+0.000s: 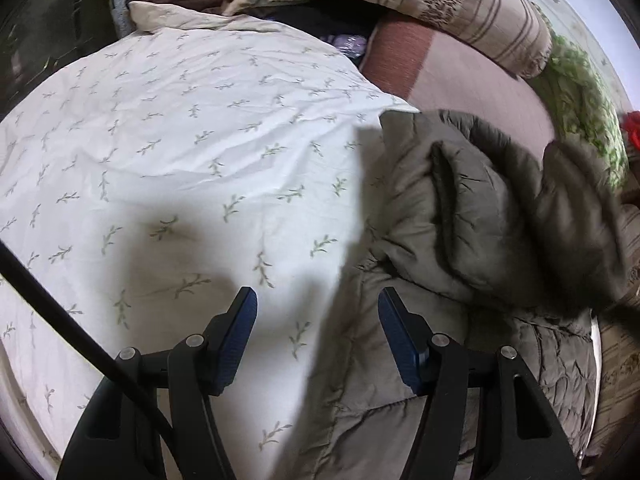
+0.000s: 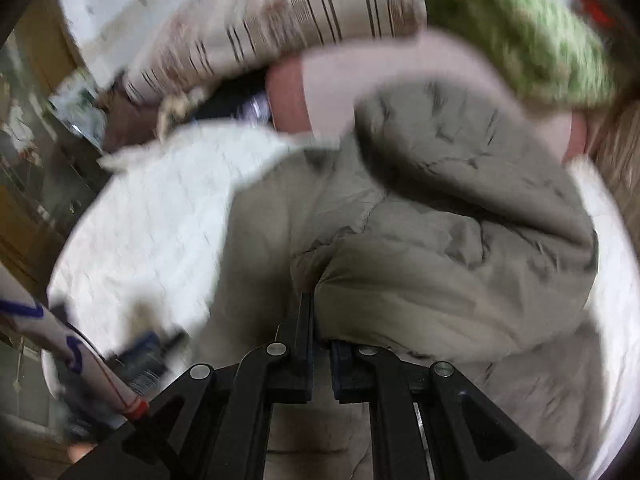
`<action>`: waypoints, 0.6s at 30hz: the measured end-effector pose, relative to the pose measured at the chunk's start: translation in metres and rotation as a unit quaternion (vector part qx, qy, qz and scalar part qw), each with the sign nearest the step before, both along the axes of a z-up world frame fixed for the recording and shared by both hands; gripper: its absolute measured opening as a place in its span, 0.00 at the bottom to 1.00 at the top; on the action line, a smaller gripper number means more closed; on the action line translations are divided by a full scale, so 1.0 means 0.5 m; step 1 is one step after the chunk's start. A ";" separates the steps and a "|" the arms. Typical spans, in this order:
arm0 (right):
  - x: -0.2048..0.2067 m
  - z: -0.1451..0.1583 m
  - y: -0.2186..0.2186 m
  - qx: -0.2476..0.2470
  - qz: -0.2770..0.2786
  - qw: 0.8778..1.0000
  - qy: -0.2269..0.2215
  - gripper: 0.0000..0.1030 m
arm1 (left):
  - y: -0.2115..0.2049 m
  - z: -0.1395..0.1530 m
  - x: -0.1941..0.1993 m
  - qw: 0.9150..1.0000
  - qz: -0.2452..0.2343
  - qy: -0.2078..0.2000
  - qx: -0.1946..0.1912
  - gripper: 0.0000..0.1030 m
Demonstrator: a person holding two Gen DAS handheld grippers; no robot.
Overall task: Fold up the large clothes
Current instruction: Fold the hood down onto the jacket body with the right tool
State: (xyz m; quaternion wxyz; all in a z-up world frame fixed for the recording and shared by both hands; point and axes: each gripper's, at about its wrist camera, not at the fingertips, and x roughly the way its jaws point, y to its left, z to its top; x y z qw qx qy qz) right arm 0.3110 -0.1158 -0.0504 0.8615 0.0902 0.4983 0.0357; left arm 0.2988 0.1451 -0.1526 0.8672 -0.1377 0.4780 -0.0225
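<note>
An olive-grey padded jacket [image 1: 480,216] lies crumpled on the right of a white sheet with a leaf print [image 1: 180,140], one part folded over the rest. My left gripper [image 1: 317,296] hovers open above the jacket's left edge, with nothing between its blue pads. In the blurred right wrist view, my right gripper [image 2: 320,320] is shut on a bunched fold of the jacket [image 2: 440,240]. The cloth bulges out just past the fingers and hides the right fingertip.
Striped pillows [image 1: 440,0] and a green patterned blanket [image 1: 580,92] are piled at the back on a pink cover [image 1: 472,80]. A black cable [image 1: 60,308] crosses the lower left. A person's white sleeve with blue marks [image 2: 60,340] shows at the lower left of the right wrist view.
</note>
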 end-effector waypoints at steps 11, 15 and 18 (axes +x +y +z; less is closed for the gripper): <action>0.046 -0.127 0.001 -0.003 -0.025 0.999 0.031 0.18 | 0.001 -0.006 0.009 1.000 0.005 0.006 0.016 0.60; -0.024 -0.047 -0.004 -0.031 0.008 0.999 -0.017 0.66 | -0.003 0.001 0.003 1.000 0.000 0.002 0.016 0.60; -0.072 -0.014 -0.026 -0.016 0.016 1.000 -0.019 0.73 | -0.008 0.002 0.002 1.000 -0.004 0.002 0.015 0.60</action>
